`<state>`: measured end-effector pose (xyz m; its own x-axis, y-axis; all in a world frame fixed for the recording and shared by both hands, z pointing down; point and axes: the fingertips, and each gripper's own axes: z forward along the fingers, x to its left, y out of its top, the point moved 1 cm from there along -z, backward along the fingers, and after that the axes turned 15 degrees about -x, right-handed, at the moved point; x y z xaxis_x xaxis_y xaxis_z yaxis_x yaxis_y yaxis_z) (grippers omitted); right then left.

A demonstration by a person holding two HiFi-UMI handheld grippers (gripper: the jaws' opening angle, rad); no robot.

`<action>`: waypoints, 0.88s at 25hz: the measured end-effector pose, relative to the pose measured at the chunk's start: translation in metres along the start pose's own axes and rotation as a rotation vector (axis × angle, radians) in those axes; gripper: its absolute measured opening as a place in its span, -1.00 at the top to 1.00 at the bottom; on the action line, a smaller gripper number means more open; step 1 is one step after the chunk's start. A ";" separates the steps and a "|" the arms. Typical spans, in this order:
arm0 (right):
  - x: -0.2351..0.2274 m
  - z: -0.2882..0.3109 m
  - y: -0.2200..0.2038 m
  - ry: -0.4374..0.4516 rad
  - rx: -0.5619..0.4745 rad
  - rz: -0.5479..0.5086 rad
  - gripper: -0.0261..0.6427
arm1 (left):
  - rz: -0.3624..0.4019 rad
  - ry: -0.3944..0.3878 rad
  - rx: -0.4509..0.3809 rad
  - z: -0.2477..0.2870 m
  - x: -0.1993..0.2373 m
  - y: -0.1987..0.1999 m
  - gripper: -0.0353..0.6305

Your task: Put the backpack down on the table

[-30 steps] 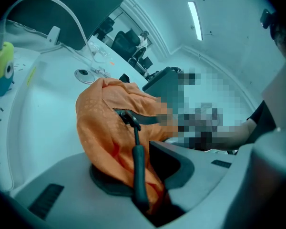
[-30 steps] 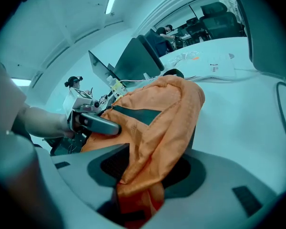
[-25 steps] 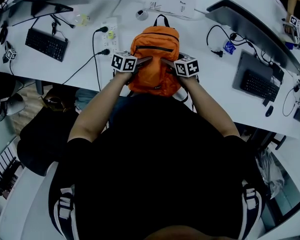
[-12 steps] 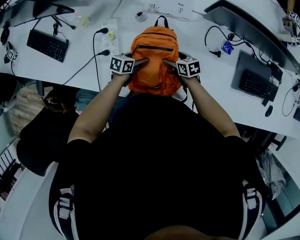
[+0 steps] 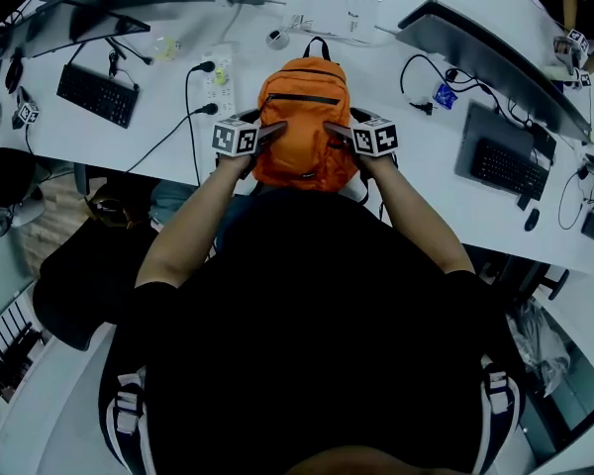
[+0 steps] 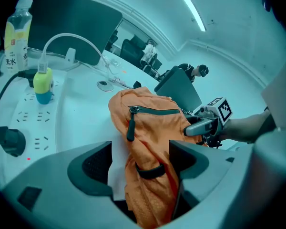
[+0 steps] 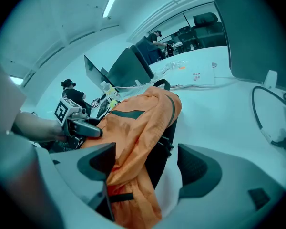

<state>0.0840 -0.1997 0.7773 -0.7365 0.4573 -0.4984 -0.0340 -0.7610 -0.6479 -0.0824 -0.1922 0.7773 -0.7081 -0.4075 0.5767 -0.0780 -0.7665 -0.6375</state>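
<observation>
An orange backpack (image 5: 305, 117) with a dark zip lies on the white table (image 5: 416, 156), its lower end hanging over the near edge. My left gripper (image 5: 275, 133) is at its left flank and my right gripper (image 5: 335, 132) at its right flank. In the left gripper view the jaws of the left gripper (image 6: 140, 161) are opening, with loose orange fabric (image 6: 148, 128) and a black strap between them, not pinched. The right gripper (image 7: 150, 165) also stands wide around the backpack's side (image 7: 133, 123), apart from its pads. Each gripper shows in the other's view: the right gripper (image 6: 202, 125), the left gripper (image 7: 86, 128).
A power strip (image 5: 218, 72) with plugs and cables lies left of the backpack, and a drink bottle (image 6: 16, 32) stands beyond it. Keyboards (image 5: 97, 82) (image 5: 500, 161) and dark monitors (image 5: 495, 52) flank the spot. A white box (image 5: 332, 13) sits behind.
Both grippers have let go of the backpack's sides and drawn back slightly towards the table's near edge. The backpack stays lying on the table.
</observation>
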 end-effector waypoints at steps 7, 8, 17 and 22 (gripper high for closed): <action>0.006 -0.016 0.004 0.009 -0.039 0.010 -0.26 | 0.010 0.034 -0.040 -0.016 -0.001 0.002 -0.18; 0.007 -0.019 0.005 0.007 -0.043 0.005 -0.26 | 0.014 0.042 -0.045 -0.020 -0.001 0.001 -0.18; 0.011 -0.042 0.001 -0.027 -0.074 0.015 -0.26 | -0.050 0.093 -0.156 -0.051 -0.001 0.010 -0.18; 0.015 -0.053 -0.003 -0.031 -0.083 0.020 -0.26 | -0.055 0.075 -0.172 -0.062 -0.011 0.008 -0.18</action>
<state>0.1083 -0.1659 0.7416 -0.7571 0.4266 -0.4948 0.0364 -0.7287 -0.6838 -0.1185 -0.1626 0.7343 -0.7491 -0.3244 0.5776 -0.2320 -0.6882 -0.6875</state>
